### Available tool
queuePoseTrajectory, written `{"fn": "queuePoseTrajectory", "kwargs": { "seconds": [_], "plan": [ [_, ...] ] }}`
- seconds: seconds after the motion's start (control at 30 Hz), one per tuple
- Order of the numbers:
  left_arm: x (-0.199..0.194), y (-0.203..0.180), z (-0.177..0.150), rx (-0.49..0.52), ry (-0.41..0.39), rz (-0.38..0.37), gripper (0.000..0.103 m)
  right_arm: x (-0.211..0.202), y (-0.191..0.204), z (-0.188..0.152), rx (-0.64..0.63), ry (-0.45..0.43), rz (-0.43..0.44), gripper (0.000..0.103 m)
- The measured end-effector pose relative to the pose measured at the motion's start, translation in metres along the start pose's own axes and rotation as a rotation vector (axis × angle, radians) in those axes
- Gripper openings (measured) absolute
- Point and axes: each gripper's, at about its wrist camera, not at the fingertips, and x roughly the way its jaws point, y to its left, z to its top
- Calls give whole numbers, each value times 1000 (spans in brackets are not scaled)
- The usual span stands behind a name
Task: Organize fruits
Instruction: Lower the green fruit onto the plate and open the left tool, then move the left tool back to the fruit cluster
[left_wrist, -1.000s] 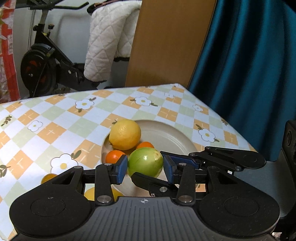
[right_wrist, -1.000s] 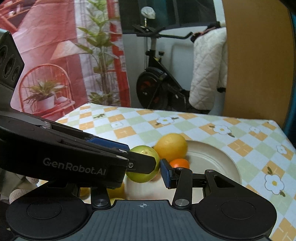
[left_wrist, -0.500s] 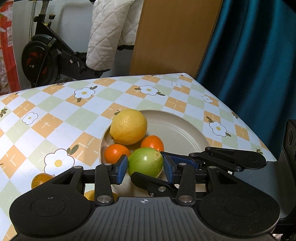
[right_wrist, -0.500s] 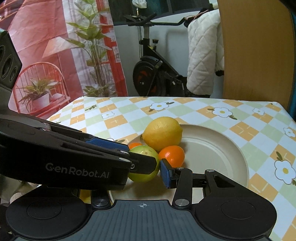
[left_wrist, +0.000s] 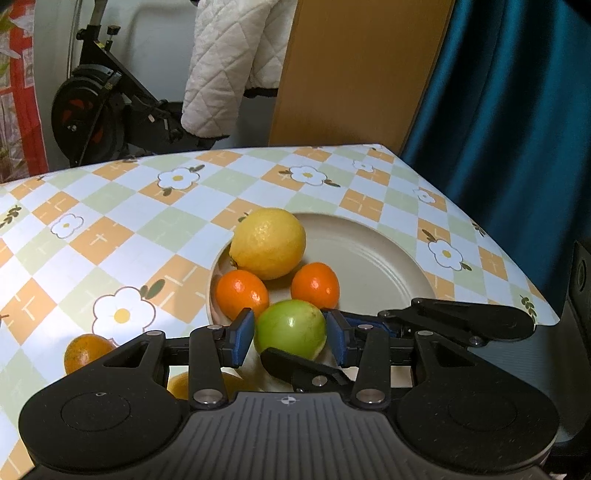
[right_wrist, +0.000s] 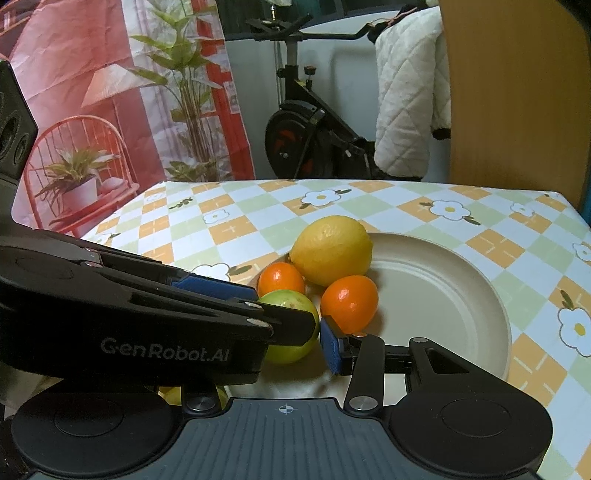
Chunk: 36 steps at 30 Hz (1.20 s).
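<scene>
A beige plate (left_wrist: 373, 258) (right_wrist: 436, 280) on the chequered tablecloth holds a yellow lemon (left_wrist: 267, 242) (right_wrist: 332, 249) and two small oranges (left_wrist: 242, 293) (left_wrist: 315, 285). My left gripper (left_wrist: 291, 334) is shut on a green fruit (left_wrist: 291, 326) (right_wrist: 291, 325) and holds it low over the plate's near rim, next to the oranges. My right gripper (right_wrist: 295, 343) is open; one blue pad (right_wrist: 332, 347) shows beside the green fruit, and the left gripper's finger hides the other side.
Another small orange (left_wrist: 85, 350) and a yellow fruit (left_wrist: 181, 384) lie on the cloth left of the plate. The table's right edge (left_wrist: 517, 273) drops off by a blue curtain. An exercise bike and a wooden board stand behind the table.
Both grippers have tilted down and moved toward the plate. The green fruit, still held by the left gripper, has come lower, close beside the two oranges.
</scene>
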Motion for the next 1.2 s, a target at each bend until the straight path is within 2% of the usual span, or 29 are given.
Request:
{"fn": "queuePoseTrajectory", "kwargs": {
  "seconds": [0.23, 0.4, 0.63, 0.83, 1.2],
  "plan": [
    [-5, 2, 1, -8, -13, 16, 46, -2, 2, 3, 1, 4, -17, 43],
    [-16, 5, 1, -15, -48, 28, 46, -10, 0, 2, 15, 2, -38, 49],
    [-37, 8, -7, -2, -76, 81, 46, -26, 1, -3, 39, -15, -49, 49],
    [-61, 15, -22, -58, -125, 89, 46, -44, 8, -8, 24, -35, -65, 49],
    [-87, 14, -40, -68, -176, 122, 46, -60, 33, -14, -21, -62, -30, 49]
  ]
}}
